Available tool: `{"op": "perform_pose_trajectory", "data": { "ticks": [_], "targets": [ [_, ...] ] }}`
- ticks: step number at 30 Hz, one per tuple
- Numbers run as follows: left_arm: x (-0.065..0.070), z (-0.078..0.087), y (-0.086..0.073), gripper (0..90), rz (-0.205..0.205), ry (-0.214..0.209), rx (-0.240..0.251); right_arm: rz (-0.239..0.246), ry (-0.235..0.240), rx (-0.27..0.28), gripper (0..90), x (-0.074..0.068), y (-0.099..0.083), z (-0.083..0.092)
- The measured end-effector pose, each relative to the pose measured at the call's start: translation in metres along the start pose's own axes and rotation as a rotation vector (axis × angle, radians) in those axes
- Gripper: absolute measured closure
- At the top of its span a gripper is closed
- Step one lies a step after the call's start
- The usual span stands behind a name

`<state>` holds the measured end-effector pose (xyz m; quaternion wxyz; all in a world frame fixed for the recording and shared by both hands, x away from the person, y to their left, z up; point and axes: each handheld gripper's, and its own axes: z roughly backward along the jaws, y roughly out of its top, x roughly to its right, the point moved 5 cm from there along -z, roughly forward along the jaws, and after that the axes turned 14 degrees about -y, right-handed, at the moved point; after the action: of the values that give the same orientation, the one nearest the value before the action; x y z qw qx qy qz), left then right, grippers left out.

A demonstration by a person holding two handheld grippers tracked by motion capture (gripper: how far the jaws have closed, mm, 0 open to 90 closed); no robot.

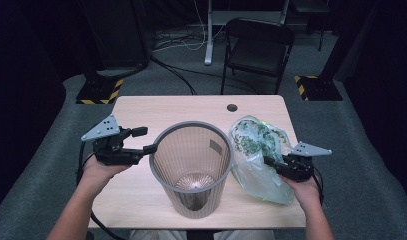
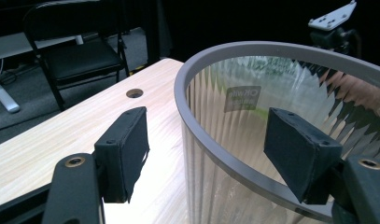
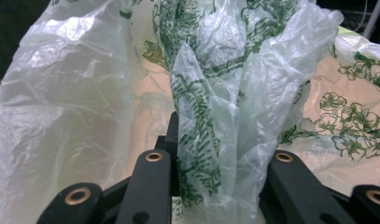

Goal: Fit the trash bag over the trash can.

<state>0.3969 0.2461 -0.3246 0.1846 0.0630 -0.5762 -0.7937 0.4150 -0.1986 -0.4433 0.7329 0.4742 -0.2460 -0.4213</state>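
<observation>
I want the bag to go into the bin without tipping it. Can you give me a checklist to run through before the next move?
1. Right gripper shut on the plastic bag: ok, the film is bunched between its jaws.
2. Left gripper astride the bin rim: ok, one jaw inside, one outside.
3. Left gripper clamped on the rim: not ok, its jaws stand apart.
4. Bin upright on the table: ok.
5. Bin mouth free: ok.
6. Bag clear of the table: cannot tell.
</observation>
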Motion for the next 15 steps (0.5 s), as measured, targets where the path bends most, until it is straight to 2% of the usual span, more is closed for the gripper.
{"op": "perform_pose_trajectory", "data": {
  "ticks": [8,11,15],
  "targets": [
    [-0.001,0.002,0.000,30.3,0.000,-0.002,0.009,-0.055,0.060,0.059,71.6,0.003,0.024,0.018],
    [0.000,0.003,0.000,30.3,-0.002,-0.002,0.015,-0.043,0.061,0.055,71.7,0.004,0.032,0.022],
    [0.001,0.006,0.000,30.3,-0.005,0.000,0.016,-0.032,0.076,0.079,71.9,0.002,0.046,0.031]
  ]
}}
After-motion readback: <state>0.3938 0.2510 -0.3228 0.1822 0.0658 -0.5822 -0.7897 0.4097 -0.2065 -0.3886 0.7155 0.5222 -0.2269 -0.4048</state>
